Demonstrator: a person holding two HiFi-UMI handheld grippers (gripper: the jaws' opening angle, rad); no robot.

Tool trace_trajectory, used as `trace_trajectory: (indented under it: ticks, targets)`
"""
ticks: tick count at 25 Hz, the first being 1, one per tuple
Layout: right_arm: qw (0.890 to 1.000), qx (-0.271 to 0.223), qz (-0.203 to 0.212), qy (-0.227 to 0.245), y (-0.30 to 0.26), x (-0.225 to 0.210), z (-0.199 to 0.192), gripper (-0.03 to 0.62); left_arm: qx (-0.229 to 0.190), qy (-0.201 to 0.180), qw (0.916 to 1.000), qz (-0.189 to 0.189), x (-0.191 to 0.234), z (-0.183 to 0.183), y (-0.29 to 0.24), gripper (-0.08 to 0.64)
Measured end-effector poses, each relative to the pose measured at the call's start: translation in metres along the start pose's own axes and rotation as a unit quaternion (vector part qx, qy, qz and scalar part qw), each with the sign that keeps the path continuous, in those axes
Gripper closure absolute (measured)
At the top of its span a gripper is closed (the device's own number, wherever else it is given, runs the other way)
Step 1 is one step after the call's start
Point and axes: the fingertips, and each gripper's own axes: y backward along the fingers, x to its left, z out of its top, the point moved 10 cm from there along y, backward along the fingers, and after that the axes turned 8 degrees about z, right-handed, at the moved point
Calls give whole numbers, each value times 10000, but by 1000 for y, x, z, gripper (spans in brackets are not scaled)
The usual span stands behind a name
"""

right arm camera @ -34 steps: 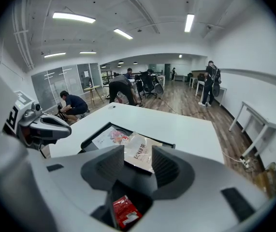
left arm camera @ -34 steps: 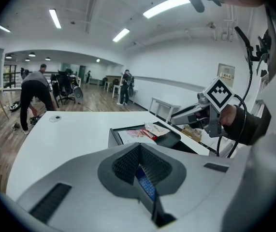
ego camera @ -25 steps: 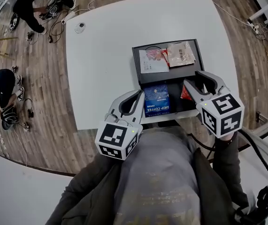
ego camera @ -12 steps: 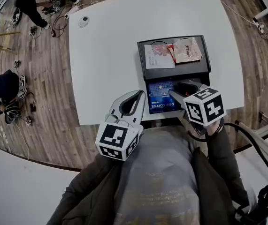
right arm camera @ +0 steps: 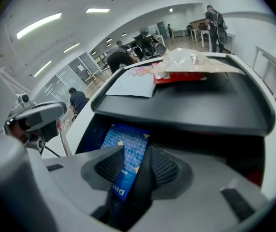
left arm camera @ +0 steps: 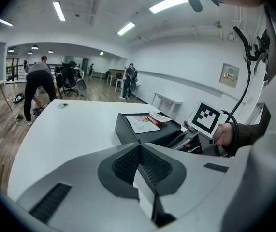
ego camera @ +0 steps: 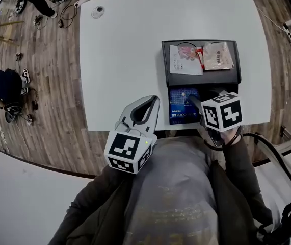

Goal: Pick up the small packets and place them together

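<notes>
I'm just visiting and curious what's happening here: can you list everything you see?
table: one, white, centre
tray: one, black, two-level, table's near right
white packet: one, white, upper level, left
red packet: one, red, upper level, middle
clear packet: one, clear, upper level, right
drip coffee packet: one, blue, lower level
round device: one, white, table's far left corner
people: two, dark clothes, wooden floor at left
left gripper: one, grey, shut, empty, near table edge
right gripper: one, grey, shut on the drip coffee packet
</notes>
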Motion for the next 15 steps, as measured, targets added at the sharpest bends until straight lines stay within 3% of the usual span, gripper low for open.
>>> trace_trajectory:
  ticks: [9, 10, 15]
  targets:
    - [9995, 0, 264, -182, -3, -4, 0, 428, 21, 44, 10000, -70, 0, -2, -6, 557]
    - [9992, 42, 358, -169, -6, -1, 0, 479, 19, 40, 10000, -69, 0, -2, -6, 557]
    - [9980, 76, 626, -77, -13, 4, 2, 487, 26, 38, 10000, -40, 1, -2, -6, 557]
